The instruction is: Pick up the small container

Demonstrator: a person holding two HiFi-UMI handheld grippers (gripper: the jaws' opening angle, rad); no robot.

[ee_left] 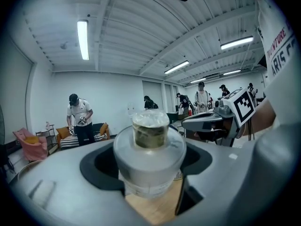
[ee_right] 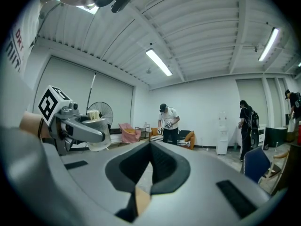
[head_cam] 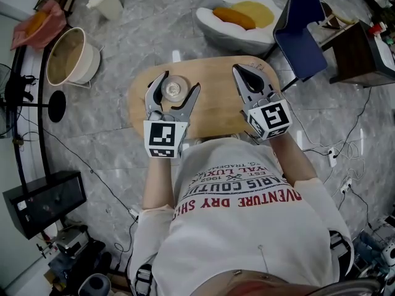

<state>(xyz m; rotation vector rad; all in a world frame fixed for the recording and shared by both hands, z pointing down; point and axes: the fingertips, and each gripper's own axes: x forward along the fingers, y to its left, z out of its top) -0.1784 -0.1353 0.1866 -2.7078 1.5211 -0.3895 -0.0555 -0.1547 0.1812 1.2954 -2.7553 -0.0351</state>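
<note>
The small container [head_cam: 173, 89] is a squat clear jar with a round knob lid, standing at the left of the oval wooden table [head_cam: 216, 106]. My left gripper [head_cam: 179, 82] has one jaw on each side of it and is shut on its body. In the left gripper view the small container [ee_left: 150, 126] fills the gap between the jaws of the left gripper [ee_left: 150, 163], with table wood showing below. My right gripper [head_cam: 242, 73] hovers over the right part of the table, shut and empty. Its tips meet in the right gripper view [ee_right: 150, 147].
A blue chair [head_cam: 300, 32] stands right behind the table, and a white beanbag with yellow cushions [head_cam: 237, 17] lies beyond it. A round tub [head_cam: 71, 55] sits on the floor at the left, a black box [head_cam: 43, 202] lower left. Cables trail at the right. Several people stand far back.
</note>
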